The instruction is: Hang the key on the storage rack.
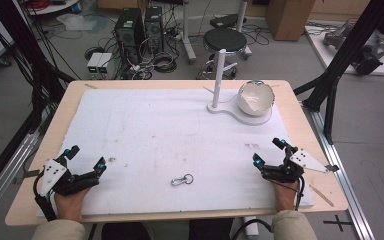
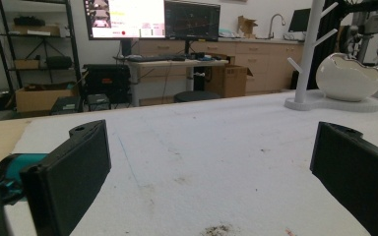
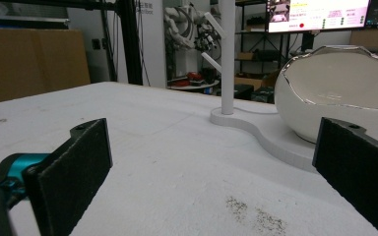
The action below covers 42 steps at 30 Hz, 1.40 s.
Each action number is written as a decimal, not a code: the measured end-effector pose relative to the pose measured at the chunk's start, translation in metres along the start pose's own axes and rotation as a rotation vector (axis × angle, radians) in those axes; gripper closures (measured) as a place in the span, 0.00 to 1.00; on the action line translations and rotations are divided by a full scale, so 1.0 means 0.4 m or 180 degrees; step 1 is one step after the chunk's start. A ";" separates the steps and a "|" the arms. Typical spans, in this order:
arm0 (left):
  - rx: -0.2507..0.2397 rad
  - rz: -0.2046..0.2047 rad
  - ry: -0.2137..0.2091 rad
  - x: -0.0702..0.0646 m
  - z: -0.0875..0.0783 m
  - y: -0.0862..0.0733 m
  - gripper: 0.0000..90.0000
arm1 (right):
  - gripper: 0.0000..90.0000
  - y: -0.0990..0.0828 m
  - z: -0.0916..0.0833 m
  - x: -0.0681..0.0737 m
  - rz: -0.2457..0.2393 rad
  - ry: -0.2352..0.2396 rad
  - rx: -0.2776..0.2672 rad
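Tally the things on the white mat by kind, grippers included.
Metal clip: 1
White stand with post: 1
White egg-shaped bowl: 1
Grippers, both open and empty: 2, left gripper, right gripper
Total: 5

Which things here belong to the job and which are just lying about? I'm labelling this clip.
Likely in the job:
metal clip, lying between both open grippers
white peg stand
egg-shaped bowl on the stand's base

Lying about:
black stool
computer towers
cardboard box
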<state>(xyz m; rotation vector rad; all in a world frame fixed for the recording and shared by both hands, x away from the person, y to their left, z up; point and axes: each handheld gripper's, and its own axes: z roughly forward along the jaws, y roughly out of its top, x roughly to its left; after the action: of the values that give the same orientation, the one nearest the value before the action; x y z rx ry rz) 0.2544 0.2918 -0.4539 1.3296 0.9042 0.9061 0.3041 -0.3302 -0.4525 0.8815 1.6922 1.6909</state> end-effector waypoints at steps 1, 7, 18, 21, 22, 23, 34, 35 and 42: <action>0.0002 0.0014 -0.0006 0.000 -0.001 0.000 0.03 | 0.01 0.000 0.000 -0.001 0.0007 -0.0004 0.0005; -0.0007 0.0040 0.0000 -0.003 0.000 0.000 0.03 | 0.01 -0.001 -0.002 0.001 -0.0012 -0.0005 -0.0017; 0.0023 0.0028 0.0002 -0.001 0.001 0.001 0.03 | 0.01 0.002 -0.003 -0.009 0.0136 -0.0021 -0.0028; 0.0037 0.0016 -0.0007 0.001 0.001 0.001 0.03 | 0.01 0.020 -0.005 -0.002 0.0161 -0.0065 0.0133; 0.0037 0.0016 -0.0007 0.001 0.001 0.001 0.02 | 0.01 0.020 -0.005 -0.002 0.0161 -0.0065 0.0133; 0.0034 0.0017 -0.0008 0.001 0.001 0.001 0.03 | 0.01 0.048 -0.003 0.009 0.0072 0.0013 0.0069; 0.0023 0.0000 -0.0005 0.000 0.001 0.001 0.03 | 0.01 0.220 0.080 0.096 -0.0211 0.0716 0.0592; 0.0027 -0.0003 -0.0003 0.001 0.001 0.001 0.02 | 0.01 0.230 0.092 0.108 -0.0243 0.0805 0.0686; 0.0019 -0.0008 -0.0005 0.000 0.001 0.001 0.03 | 0.01 0.265 0.172 0.198 -0.0592 0.1300 0.1149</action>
<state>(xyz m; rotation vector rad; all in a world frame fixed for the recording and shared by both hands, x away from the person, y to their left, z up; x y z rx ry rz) 0.2548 0.2918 -0.4535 1.3339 0.9078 0.9009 0.3155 -0.2280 -0.3444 0.5254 2.3276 1.5364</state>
